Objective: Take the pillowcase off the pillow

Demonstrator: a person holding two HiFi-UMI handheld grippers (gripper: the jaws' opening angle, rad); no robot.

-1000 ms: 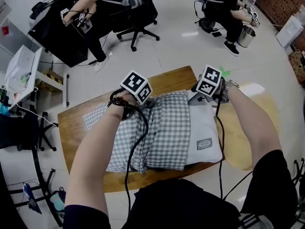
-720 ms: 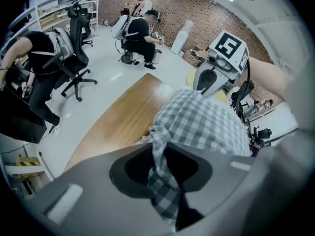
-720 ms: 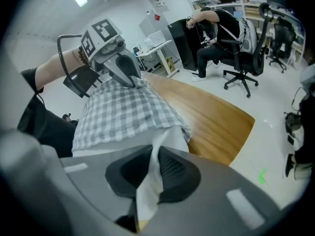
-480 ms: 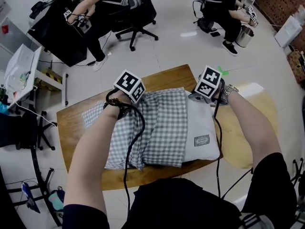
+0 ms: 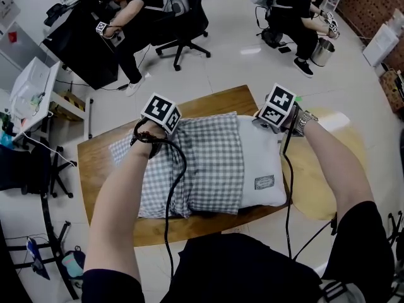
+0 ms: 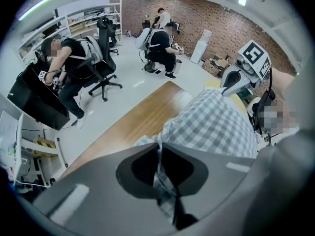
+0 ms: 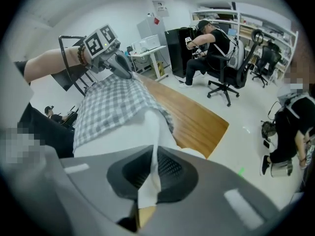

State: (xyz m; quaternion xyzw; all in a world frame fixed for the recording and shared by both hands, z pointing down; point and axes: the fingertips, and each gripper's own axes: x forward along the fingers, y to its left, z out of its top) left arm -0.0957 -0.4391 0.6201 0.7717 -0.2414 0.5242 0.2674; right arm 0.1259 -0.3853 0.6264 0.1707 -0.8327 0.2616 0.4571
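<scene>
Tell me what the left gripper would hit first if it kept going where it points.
The left gripper is shut on the checked pillowcase, so that fabric first; beyond it, probably the wooden table.

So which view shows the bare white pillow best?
Head view: the pillow's whole uncovered end, with its label, lies beside the pillowcase. The right gripper view shows part of it, a fold pinched in the right tool; the left gripper view shows mostly pillowcase.
</scene>
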